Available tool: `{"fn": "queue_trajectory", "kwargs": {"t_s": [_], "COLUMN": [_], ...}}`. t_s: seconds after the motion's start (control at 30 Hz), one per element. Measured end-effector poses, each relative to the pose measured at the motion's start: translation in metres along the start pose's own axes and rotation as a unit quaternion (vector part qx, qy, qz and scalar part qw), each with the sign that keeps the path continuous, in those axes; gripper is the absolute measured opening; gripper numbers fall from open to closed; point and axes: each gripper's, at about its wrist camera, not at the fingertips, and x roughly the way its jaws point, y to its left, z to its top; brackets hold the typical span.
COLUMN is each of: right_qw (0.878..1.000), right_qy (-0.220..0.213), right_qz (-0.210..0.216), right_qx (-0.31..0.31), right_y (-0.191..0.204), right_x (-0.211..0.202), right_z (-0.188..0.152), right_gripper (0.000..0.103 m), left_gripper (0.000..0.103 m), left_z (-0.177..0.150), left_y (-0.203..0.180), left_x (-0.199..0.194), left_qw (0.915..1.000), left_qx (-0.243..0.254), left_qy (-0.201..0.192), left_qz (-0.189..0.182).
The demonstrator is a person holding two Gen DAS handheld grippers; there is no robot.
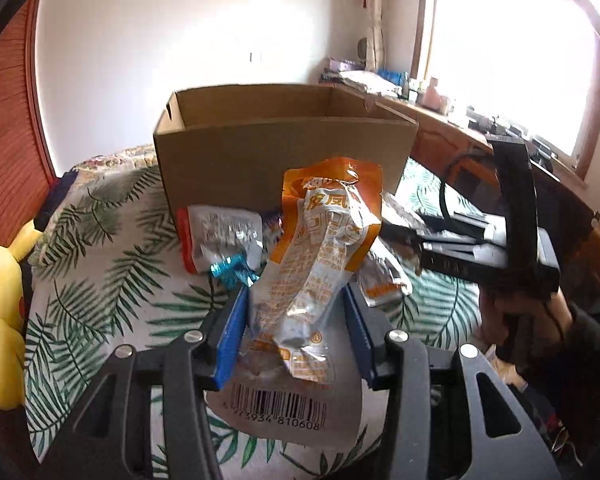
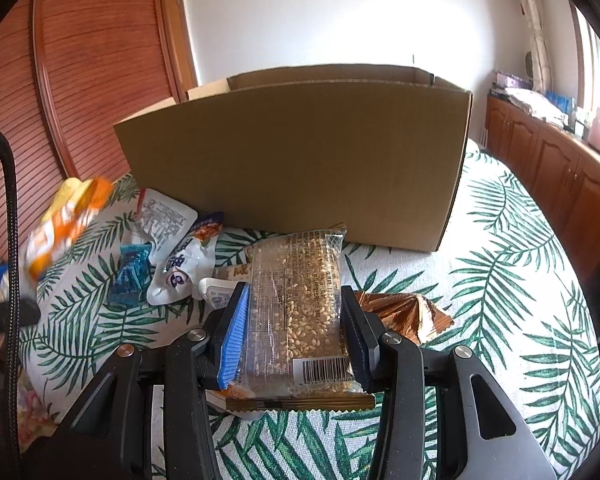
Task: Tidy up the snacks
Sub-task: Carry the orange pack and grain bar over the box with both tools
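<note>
Crinkled orange foil pouch [image 1: 320, 256] pinched in left tongs [image 1: 296, 300]. Clear sesame-bar packet [image 2: 300, 300] pinched in right tongs [image 2: 294, 304]. Matte cardboard box [image 2: 292, 160] seen at 12 o'clock on palm-leaf-print bed cover [image 2: 520, 280]; ribbed wooden headboard [image 2: 92, 72] at 10 o'clock.

Two wrist fisheyes, both angled down over the bed toward the same box.

The left view looks along its claw [image 1: 296, 304] at the cardboard box [image 1: 284, 156] from a little back, window to its right, and catches the right claw [image 1: 416, 240] from the side. The right view sits nearer the box [image 2: 292, 160], over its own claw [image 2: 294, 320]. Both share the box, the leaf-print bedcover [image 1: 100, 248] and the red-edged silver packet [image 2: 164, 216].
</note>
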Motion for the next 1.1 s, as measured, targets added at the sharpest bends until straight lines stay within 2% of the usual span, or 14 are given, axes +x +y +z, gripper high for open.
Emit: {"fn": "queue_trajectory", "kwargs": {"t_s": [0.33, 0.77, 1.1], "right_qw": [0.999, 0.998, 0.998], "right_qy": [-0.030, -0.049, -0.055], "right_qz": [-0.004, 0.000, 0.004], "right_qx": [-0.012, -0.028, -0.043], "right_y": [0.007, 0.010, 0.013], "right_x": [-0.010, -0.017, -0.026], "right_z": [-0.002, -0.004, 0.006], "right_gripper": [0.044, 0.044, 0.044], "left_gripper": [0.046, 0.047, 0.047], "left_z": [0.030, 0.055, 0.077], "left_y": [0.009, 0.023, 0.032], "left_x": [-0.009, 0.010, 0.023], "left_qw": [0.9988, 0.9968, 0.9956], "left_qx": [-0.024, -0.047, -0.054], "left_qy": [-0.043, -0.061, -0.075], "left_qz": [0.006, 0.018, 0.012]}}
